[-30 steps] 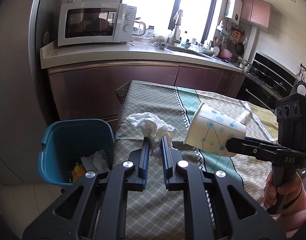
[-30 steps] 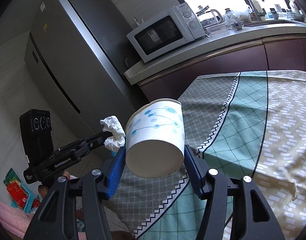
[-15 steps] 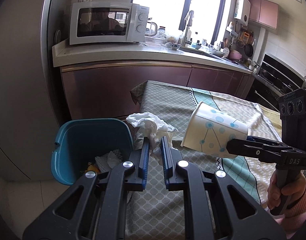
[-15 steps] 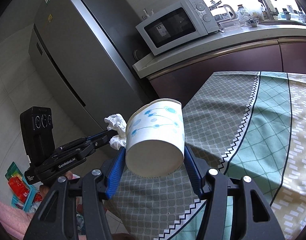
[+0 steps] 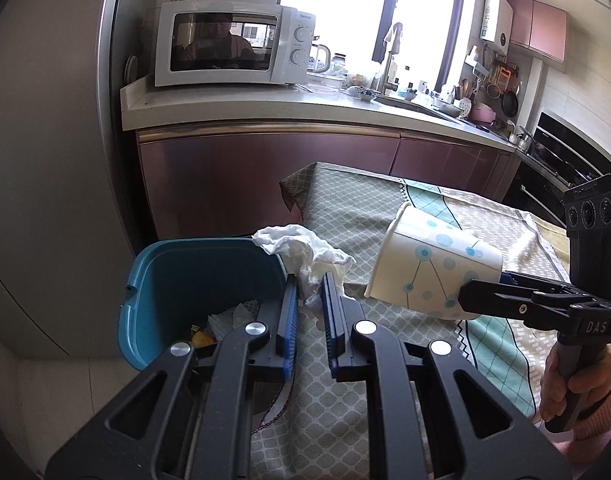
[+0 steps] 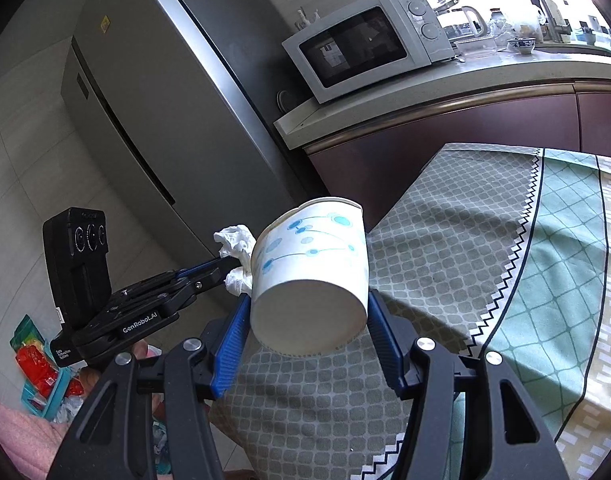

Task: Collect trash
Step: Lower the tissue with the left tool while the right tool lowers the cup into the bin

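Note:
My left gripper point(image 5: 308, 300) is shut on a crumpled white tissue point(image 5: 303, 254), held over the table's left edge beside the rim of a blue trash bin point(image 5: 177, 280). The bin stands on the floor and holds paper scraps. My right gripper point(image 6: 307, 320) is shut on a white paper cup with blue dots point(image 6: 309, 276), held on its side above the patterned tablecloth point(image 6: 465, 248). The cup point(image 5: 433, 276) is just right of the tissue in the left wrist view. The left gripper with the tissue point(image 6: 235, 256) shows to the cup's left in the right wrist view.
A kitchen counter point(image 5: 305, 108) with a white microwave point(image 5: 233, 50) runs behind the table. A grey fridge point(image 6: 165, 112) stands to the left. Coloured packaging point(image 6: 37, 364) lies on the floor at lower left. The person's hand point(image 5: 569, 380) grips the right handle.
Both grippers have moved left toward the bin with their loads. The bin now sits closer under the left gripper, and the tissue reaches over its rim.

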Demonstrator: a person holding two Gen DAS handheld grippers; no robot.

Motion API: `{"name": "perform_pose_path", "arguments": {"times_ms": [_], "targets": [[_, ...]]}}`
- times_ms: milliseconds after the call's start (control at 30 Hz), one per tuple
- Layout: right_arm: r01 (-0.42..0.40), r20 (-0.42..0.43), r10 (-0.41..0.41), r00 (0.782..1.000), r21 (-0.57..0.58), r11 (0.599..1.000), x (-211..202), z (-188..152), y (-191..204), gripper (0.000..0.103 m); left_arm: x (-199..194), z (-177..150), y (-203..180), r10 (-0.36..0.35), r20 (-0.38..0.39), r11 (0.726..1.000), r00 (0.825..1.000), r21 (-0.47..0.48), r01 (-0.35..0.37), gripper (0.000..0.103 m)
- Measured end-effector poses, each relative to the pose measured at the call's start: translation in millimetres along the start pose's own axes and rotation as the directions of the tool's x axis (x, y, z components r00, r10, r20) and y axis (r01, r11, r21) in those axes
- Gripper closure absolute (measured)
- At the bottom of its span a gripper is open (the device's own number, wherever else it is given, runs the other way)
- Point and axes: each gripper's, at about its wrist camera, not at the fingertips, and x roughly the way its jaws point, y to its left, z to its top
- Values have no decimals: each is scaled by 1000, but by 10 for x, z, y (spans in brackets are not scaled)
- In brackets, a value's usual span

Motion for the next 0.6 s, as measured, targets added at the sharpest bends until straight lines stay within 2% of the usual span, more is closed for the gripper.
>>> {"name": "perform_pose_path", "arguments": {"times_ms": [600], "targets": [[-15,-30,13,999,-36,999,246,118,123,47,84,45,205,48,-7,999,999,-22,-48,90]]}}
